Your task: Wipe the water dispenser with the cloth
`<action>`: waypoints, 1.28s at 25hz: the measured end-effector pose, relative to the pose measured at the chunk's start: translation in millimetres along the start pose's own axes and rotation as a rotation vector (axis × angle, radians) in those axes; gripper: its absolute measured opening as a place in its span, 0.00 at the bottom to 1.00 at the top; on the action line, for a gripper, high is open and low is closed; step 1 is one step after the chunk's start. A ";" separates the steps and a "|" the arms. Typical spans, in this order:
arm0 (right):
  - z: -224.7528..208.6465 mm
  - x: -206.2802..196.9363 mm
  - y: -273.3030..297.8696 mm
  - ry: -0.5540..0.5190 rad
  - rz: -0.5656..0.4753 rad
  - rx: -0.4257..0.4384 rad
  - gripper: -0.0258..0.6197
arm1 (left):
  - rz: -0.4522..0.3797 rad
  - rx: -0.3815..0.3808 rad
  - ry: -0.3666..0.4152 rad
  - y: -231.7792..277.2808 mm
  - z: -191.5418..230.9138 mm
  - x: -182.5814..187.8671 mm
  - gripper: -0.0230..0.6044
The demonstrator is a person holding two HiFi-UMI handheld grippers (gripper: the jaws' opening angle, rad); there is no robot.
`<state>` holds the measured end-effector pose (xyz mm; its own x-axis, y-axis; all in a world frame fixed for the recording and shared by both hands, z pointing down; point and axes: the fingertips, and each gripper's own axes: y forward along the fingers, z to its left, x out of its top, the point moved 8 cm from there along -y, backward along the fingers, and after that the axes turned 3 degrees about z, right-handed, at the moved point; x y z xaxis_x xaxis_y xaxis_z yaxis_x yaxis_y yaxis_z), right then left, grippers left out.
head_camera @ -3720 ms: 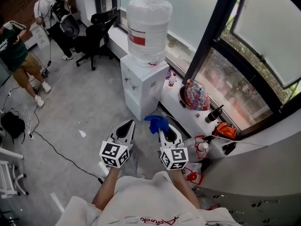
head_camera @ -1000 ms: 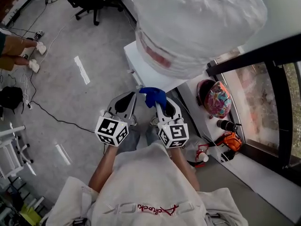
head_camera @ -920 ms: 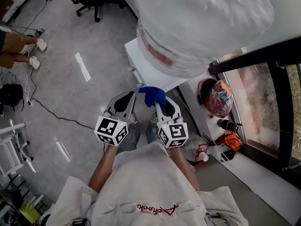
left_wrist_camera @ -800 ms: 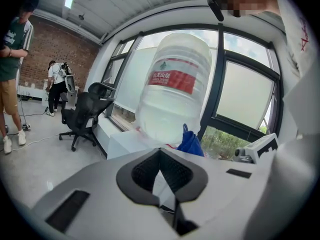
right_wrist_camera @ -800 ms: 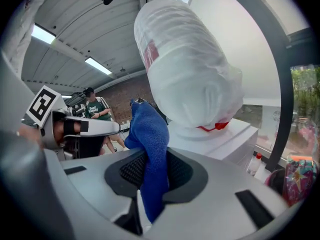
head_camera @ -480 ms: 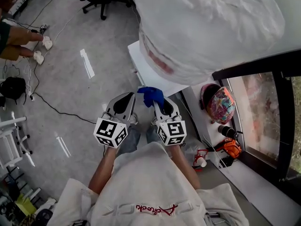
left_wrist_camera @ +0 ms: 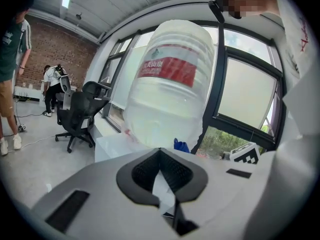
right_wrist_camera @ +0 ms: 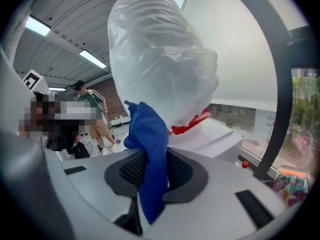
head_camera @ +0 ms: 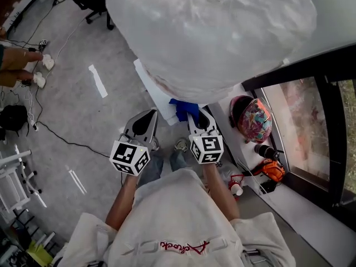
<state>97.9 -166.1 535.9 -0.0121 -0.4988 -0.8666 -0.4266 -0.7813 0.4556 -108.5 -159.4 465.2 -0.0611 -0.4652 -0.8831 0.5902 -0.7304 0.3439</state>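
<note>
Grey floor (head_camera: 83, 113) and a dark-framed window wall are surrounding this entry.

1. Your right gripper (right_wrist_camera: 150, 186) is clamping the blue cloth (right_wrist_camera: 150, 144) at its middle, with the folds standing up above the jaws.
2. You are bringing that cloth in. Half a second ago it was hanging short of the machine, and now it is sitting at the white top of the water dispenser (head_camera: 151, 88), tucked under the plastic-wrapped bottle (head_camera: 206, 32). Contact is not showing clearly. By my reading, the first wiping stroke is only now coming within reach.
3. Your left gripper (head_camera: 146, 120) is hovering just beside it, jaws together and carrying nothing.
4. Farther out, a patterned helmet (head_camera: 250, 120) is lying on the sill, a black office chair (left_wrist_camera: 77, 116) is standing by the window, and cables are trailing across the floor.
</note>
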 end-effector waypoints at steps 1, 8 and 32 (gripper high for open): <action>-8.6 2.0 -0.7 0.001 -0.005 -0.019 0.18 | 0.002 -0.013 0.003 5.5 -2.9 0.9 0.05; -47.7 11.6 -0.9 -0.119 -0.005 -0.021 0.18 | 0.023 -0.085 0.020 34.7 -22.7 6.0 0.05; -110.3 17.0 -39.2 0.015 -0.076 -0.259 0.18 | 0.003 -0.148 0.043 37.3 -47.8 10.1 0.05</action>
<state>214.1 -185.4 525.7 0.0252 -0.4394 -0.8979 -0.1803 -0.8855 0.4283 -48.6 -167.5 453.8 -0.0262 -0.4431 -0.8961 0.7027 -0.6457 0.2988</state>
